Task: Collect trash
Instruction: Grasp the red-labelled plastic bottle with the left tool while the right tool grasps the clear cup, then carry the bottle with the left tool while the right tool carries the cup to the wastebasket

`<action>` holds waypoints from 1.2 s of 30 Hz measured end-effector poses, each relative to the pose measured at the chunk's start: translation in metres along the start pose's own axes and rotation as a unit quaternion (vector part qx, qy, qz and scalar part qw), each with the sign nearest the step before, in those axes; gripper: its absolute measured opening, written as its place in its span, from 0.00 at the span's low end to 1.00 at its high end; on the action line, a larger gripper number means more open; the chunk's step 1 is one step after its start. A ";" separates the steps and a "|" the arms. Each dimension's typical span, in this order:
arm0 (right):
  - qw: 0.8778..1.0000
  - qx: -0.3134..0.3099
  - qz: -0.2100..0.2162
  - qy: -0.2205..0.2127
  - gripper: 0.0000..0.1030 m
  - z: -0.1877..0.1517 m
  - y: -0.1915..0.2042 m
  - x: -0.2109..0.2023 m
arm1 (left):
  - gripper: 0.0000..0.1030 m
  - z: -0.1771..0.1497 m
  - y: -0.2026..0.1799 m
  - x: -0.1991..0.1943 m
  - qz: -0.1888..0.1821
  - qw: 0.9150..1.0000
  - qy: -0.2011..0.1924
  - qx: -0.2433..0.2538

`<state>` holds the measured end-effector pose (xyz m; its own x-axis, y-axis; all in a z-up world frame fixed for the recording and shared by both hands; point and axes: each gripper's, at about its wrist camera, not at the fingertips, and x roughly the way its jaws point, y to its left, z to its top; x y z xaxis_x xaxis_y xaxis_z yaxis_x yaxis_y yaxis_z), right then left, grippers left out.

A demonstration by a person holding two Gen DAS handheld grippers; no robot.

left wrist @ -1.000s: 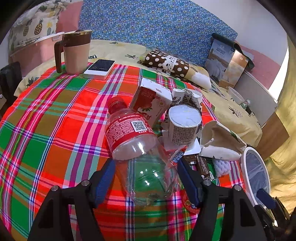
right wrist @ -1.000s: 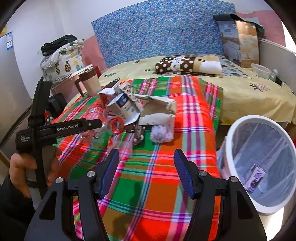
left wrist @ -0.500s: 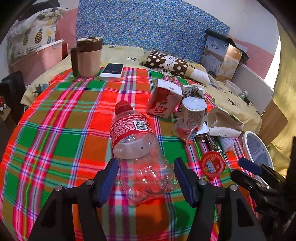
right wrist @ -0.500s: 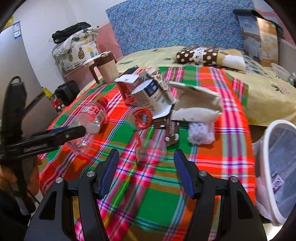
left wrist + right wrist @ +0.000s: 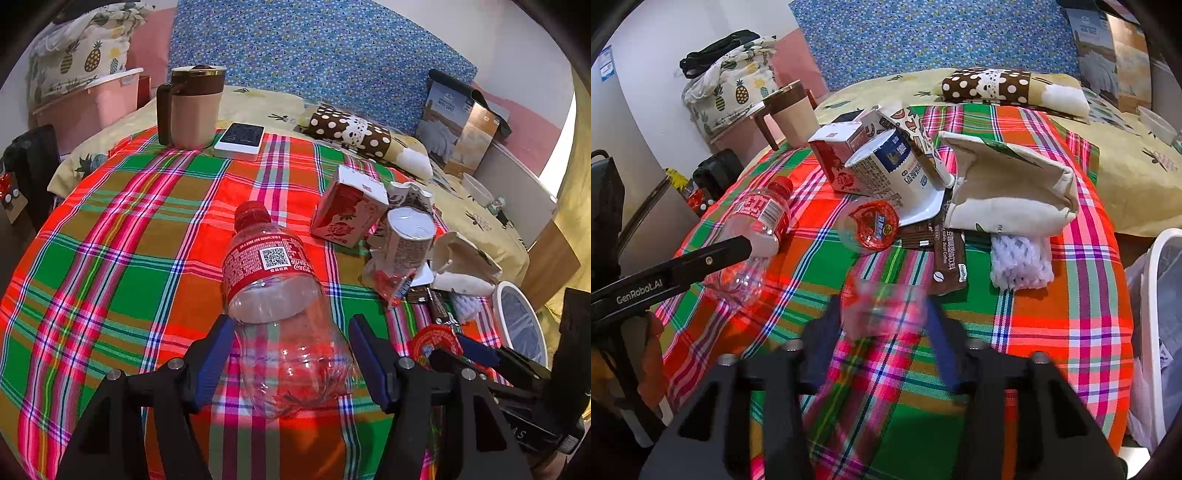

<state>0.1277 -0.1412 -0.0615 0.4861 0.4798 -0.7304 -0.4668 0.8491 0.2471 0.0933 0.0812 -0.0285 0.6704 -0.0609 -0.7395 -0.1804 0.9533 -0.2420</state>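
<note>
1. A mug (image 5: 192, 107) with a brown lid stood at the far left of the plaid cloth (image 5: 122, 266), a phone (image 5: 240, 141) just beside it.
2. The left gripper (image 5: 291, 363) had its jaws wide and opening slightly. The clear bottle (image 5: 277, 299) lay on its side between them, red cap pointing away. The left pad looked to be touching the bottle's wall, with a gap at the right pad, so it was not clamped.
3. Right of the bottle lay a heap of trash: a red carton (image 5: 347, 206), a paper cup (image 5: 408, 240) on its side, a crumpled paper bag (image 5: 461, 262), brown wrappers (image 5: 436, 302) and a white foam net (image 5: 1021, 264).
4. The right gripper (image 5: 882, 328) was closing around a small clear plastic cup (image 5: 882, 314) with a red lid (image 5: 873, 223). The cup stood between the blurred pads; I could not tell whether they already pressed it.
5. At the far right, off the cloth's edge, stood a white bin (image 5: 1152, 295) with a liner.
</note>
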 end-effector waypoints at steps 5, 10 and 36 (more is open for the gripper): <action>1.000 -0.007 -0.003 -0.006 0.42 0.000 0.002 -0.003 | 0.62 -0.001 0.000 0.001 0.006 1.000 -0.005 0.007; 1.000 -0.008 -0.004 -0.021 0.42 -0.001 0.003 -0.015 | 0.60 -0.006 -0.003 -0.005 0.007 1.000 -0.010 0.021; 0.997 0.017 -0.032 -0.070 0.42 -0.018 -0.013 -0.056 | 0.56 -0.045 -0.049 -0.041 -0.062 0.994 0.010 0.085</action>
<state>0.0928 -0.1829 -0.0352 0.6140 0.4489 -0.6493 -0.4076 0.8847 0.2262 0.0425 0.0237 -0.0145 0.6650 -0.1852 -0.7235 0.0283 0.9743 -0.2233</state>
